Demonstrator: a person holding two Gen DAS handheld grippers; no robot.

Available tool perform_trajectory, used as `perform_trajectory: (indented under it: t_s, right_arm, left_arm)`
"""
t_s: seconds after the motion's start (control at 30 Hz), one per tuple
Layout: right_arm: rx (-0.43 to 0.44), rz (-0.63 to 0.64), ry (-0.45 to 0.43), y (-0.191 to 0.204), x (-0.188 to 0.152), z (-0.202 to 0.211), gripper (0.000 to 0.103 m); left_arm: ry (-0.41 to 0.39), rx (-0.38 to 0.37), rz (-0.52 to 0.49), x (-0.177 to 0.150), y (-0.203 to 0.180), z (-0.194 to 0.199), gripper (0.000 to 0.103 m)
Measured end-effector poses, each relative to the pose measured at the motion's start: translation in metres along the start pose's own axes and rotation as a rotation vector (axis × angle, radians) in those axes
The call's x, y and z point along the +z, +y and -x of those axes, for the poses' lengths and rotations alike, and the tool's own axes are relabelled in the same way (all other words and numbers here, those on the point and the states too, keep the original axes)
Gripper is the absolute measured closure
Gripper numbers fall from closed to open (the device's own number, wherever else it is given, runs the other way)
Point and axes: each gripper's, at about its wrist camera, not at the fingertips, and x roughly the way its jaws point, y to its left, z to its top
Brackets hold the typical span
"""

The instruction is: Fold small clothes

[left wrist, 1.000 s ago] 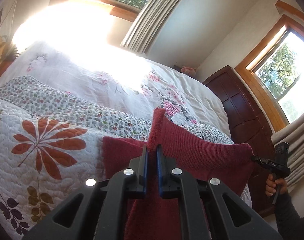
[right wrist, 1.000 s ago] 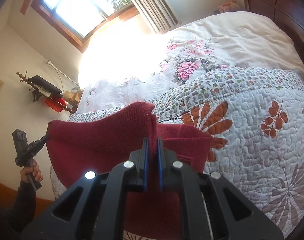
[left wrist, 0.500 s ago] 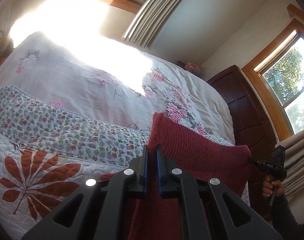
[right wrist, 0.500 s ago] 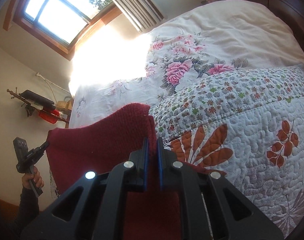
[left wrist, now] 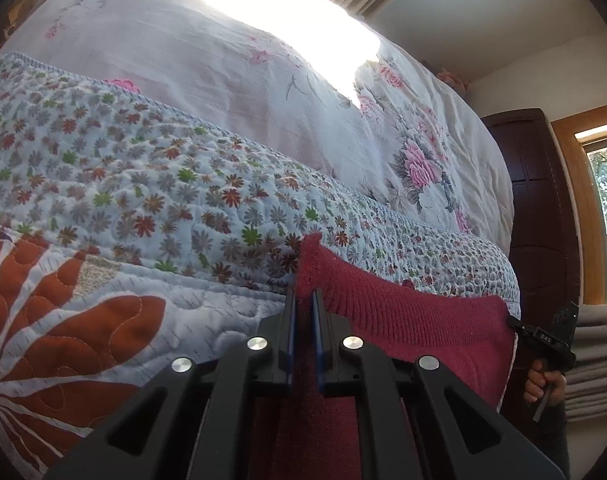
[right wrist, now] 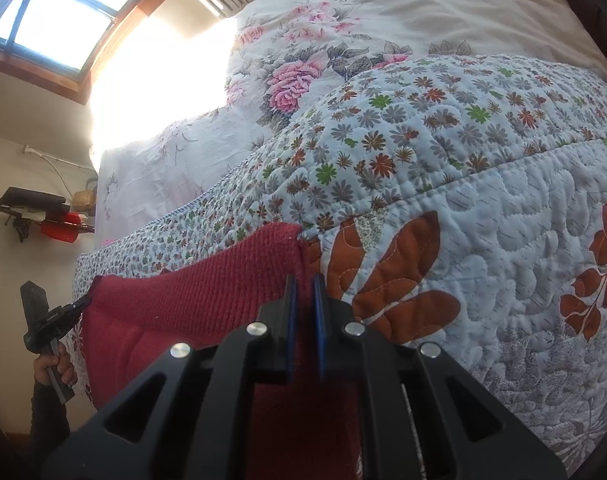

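Both my sets of fingers are clamped narrow on one corner each of the red knit garment (left wrist: 403, 320). Its top edge runs taut between my left gripper (left wrist: 303, 308) and right gripper (right wrist: 303, 296), low over the quilt (right wrist: 503, 220), equally near.

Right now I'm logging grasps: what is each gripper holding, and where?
Left gripper and right gripper each pinch a corner of the red knit garment.

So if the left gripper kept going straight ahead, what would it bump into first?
Probably the flowery quilt on the bed. The left gripper, shut on the red knit garment, points just over it, though depth is unclear.
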Motion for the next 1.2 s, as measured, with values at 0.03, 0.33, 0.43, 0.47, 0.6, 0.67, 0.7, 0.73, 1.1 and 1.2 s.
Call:
perform_trajectory:
  t_s: [0.03,0.33,0.43,0.47,0.6,0.67,0.7,0.73,1.1,1.2]
  right_arm:
    - [0.003,0.001,-0.004,0.001,0.000,0.002,0.096]
    - [-0.026,-0.039,0.013,-0.005,0.005,-0.022,0.096]
    - [-0.012,-0.055,0.009,-0.007,-0.001,-0.021,0.090]
    - [-0.007,-0.051,0.002,-0.006,-0.003,-0.017,0.084]
    - [-0.050,0.053,-0.112,0.013,-0.031,0.026,0.063]
    - [-0.051,0.102,-0.169,0.024,-0.049,0.046,0.063]
    - [-0.035,0.121,-0.181,0.030,-0.059,0.052,0.063]
    - [-0.015,0.140,-0.178,0.037,-0.068,0.053,0.063]
    - [0.000,0.137,-0.118,0.044,-0.107,0.021,0.061]
    - [0.064,0.085,-0.148,0.033,-0.125,0.050,0.059]
  left_arm:
    - [-0.014,-0.008,-0.011,0.002,-0.002,0.006,0.096]
    - [0.017,0.071,-0.003,0.002,0.013,-0.015,0.096]
    - [0.025,0.070,-0.001,-0.006,0.016,-0.015,0.095]
    - [0.017,0.072,0.000,-0.008,0.014,-0.010,0.090]
    - [-0.117,0.138,-0.059,-0.021,-0.004,0.043,0.082]
    - [-0.169,0.090,-0.117,-0.036,-0.023,0.069,0.081]
    - [-0.171,0.036,-0.138,-0.044,-0.034,0.077,0.079]
    - [-0.155,-0.011,-0.174,-0.054,-0.045,0.079,0.078]
    - [-0.052,0.105,-0.287,-0.109,-0.043,0.017,0.080]
    - [-0.107,0.046,-0.277,-0.121,-0.054,0.054,0.081]
